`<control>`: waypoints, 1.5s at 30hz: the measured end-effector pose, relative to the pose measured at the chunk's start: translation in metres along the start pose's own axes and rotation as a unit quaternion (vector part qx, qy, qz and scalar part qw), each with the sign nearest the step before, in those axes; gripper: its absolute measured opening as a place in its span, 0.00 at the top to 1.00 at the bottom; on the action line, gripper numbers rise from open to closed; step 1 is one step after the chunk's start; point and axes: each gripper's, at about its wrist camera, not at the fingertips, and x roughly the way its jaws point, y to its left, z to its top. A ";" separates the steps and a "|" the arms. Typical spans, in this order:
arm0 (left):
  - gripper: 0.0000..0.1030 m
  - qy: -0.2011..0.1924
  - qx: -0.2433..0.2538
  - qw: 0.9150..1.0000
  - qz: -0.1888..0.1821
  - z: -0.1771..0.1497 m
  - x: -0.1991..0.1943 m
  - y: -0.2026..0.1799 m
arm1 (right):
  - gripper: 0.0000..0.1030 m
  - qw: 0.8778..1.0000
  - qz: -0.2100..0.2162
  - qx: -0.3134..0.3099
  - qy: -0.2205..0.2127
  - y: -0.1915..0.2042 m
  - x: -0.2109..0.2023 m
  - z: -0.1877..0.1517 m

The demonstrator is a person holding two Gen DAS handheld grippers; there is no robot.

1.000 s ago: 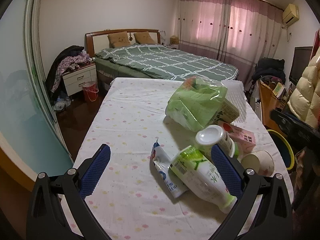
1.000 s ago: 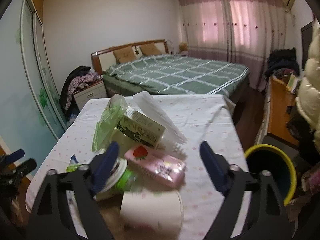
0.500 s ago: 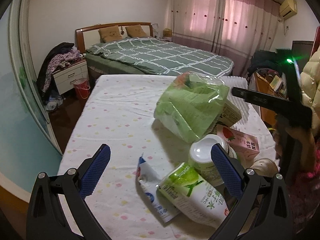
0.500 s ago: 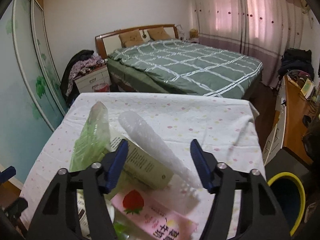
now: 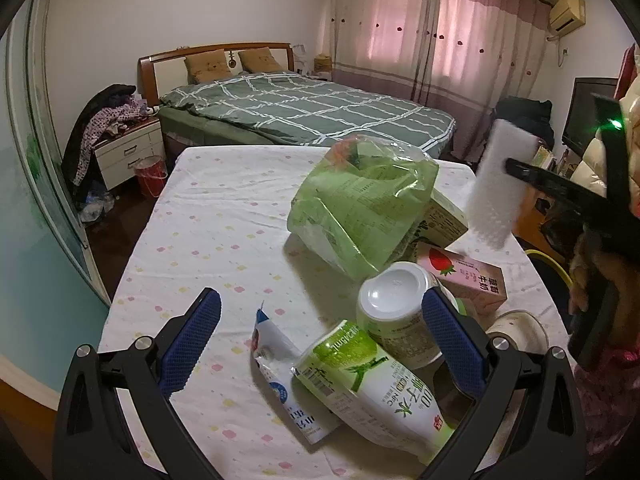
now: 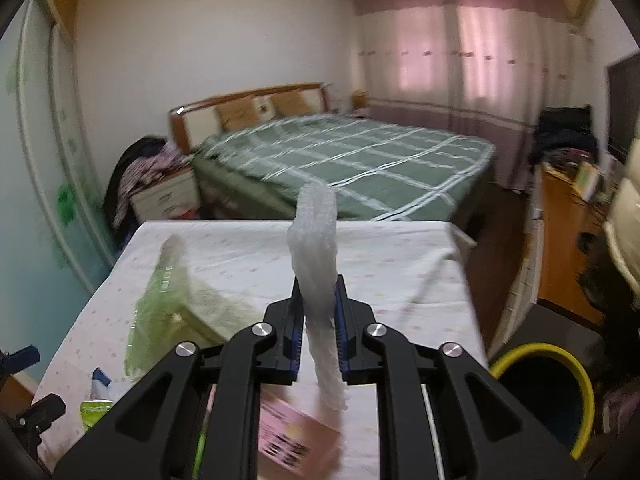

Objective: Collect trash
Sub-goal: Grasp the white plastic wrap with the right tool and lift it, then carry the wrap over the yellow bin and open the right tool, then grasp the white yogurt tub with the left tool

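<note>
Both tips of right tool (image 6: 318, 326) newly clamped on foam sheet (image 6: 316, 264)

Both wrist views face bedward, sharing the table (image 5: 224, 216).

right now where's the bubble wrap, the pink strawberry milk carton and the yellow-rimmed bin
bubble wrap (image 6: 316, 248): right wrist view, on the upper part standing above the shut jaws.
pink strawberry milk carton (image 5: 466, 276): left wrist view, on its top face beside the strawberry picture.
yellow-rimmed bin (image 6: 580, 376): right wrist view, on the right side of its rim.
</note>
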 end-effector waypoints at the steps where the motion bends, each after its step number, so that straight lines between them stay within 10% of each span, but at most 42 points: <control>1: 0.04 0.001 0.000 1.000 -0.001 -0.001 0.000 -0.001 | 0.87 1.000 -0.011 0.007 -0.006 -0.007 -0.006 -0.002; 18: 0.04 0.021 0.009 1.000 -0.018 -0.011 0.012 -0.019 | 0.87 0.943 -0.284 0.174 -0.008 -0.159 -0.012 -0.067; 26: 0.04 0.037 0.009 0.999 -0.019 -0.018 0.021 -0.019 | 0.85 0.927 -0.319 0.197 0.021 -0.183 -0.004 -0.081; 29: 0.04 0.039 0.006 0.999 -0.015 -0.020 0.023 -0.017 | 0.67 0.924 -0.324 0.200 0.028 -0.185 -0.002 -0.083; 45: 0.04 0.051 0.035 0.997 -0.038 -0.021 0.030 -0.035 | 0.55 0.929 -0.311 0.200 0.020 -0.178 -0.004 -0.082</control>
